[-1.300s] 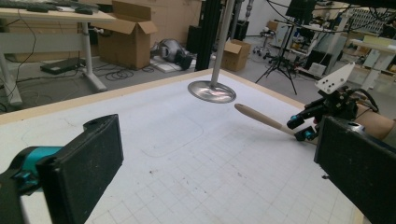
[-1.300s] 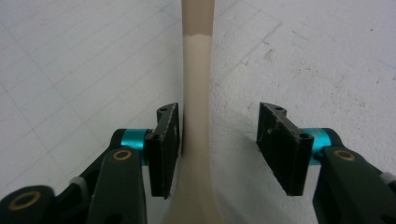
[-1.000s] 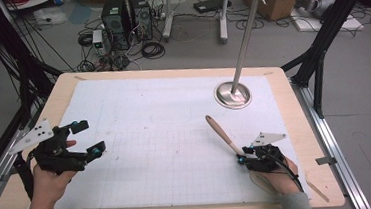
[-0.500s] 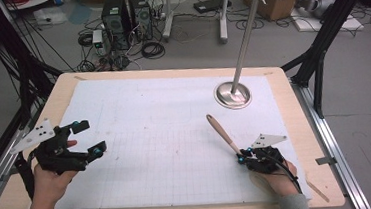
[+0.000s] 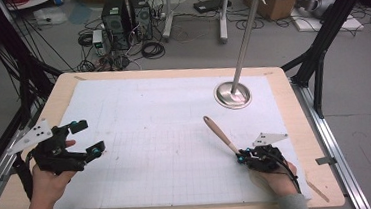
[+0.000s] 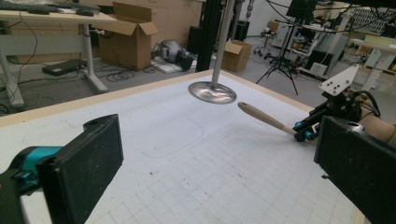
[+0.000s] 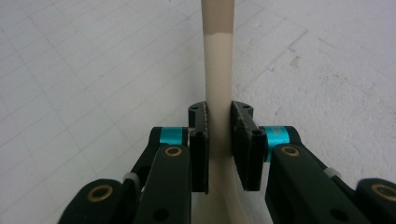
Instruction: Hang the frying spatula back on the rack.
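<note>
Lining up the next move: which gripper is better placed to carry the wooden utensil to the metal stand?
Right. The right gripper is shut on the wooden utensil, near the metal stand; the left gripper is open, far across the table.

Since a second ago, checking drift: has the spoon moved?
No. The spoon lies where it did relative to the stand's round base, gripped by the right gripper.

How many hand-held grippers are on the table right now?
2. The left hand-held gripper is open at the table's left edge; the right hand-held gripper is near the right front, shut on a wooden handle.
</note>
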The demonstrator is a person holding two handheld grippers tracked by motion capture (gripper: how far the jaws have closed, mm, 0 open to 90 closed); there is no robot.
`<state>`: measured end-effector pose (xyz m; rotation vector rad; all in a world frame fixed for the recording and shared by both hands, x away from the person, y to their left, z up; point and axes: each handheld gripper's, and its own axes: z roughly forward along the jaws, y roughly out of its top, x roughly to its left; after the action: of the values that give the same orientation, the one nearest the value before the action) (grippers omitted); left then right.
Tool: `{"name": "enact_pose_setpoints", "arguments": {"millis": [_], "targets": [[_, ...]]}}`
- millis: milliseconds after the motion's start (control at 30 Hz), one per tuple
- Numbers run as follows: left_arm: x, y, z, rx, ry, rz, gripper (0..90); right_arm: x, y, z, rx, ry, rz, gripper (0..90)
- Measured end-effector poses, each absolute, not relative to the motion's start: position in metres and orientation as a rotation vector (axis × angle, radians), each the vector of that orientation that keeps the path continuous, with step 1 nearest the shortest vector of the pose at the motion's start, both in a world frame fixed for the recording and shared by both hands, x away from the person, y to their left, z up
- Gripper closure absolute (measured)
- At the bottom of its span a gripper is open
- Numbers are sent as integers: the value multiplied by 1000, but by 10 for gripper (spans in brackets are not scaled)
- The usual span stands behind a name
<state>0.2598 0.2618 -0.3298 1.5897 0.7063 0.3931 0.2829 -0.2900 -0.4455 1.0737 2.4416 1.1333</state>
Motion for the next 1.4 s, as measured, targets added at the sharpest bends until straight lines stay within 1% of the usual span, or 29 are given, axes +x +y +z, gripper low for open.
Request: {"name": "enact_pose_setpoints", "arguments": {"millis": [200,533,967,1400], "targets": [[260,262,-330,1588,708,397,17,283,-293,-441,1066,2418,1150,781],[260,262,-330,1591,710,396,17,286,-310,-419,1089,2340,1255,781],[259,263,-330,1588,714,397,18,293,-322,-385,1107,2276,1330,781],[258,265,-329,1581,707,405,18,301,-331,-341,1098,2214,1356,781]]}}
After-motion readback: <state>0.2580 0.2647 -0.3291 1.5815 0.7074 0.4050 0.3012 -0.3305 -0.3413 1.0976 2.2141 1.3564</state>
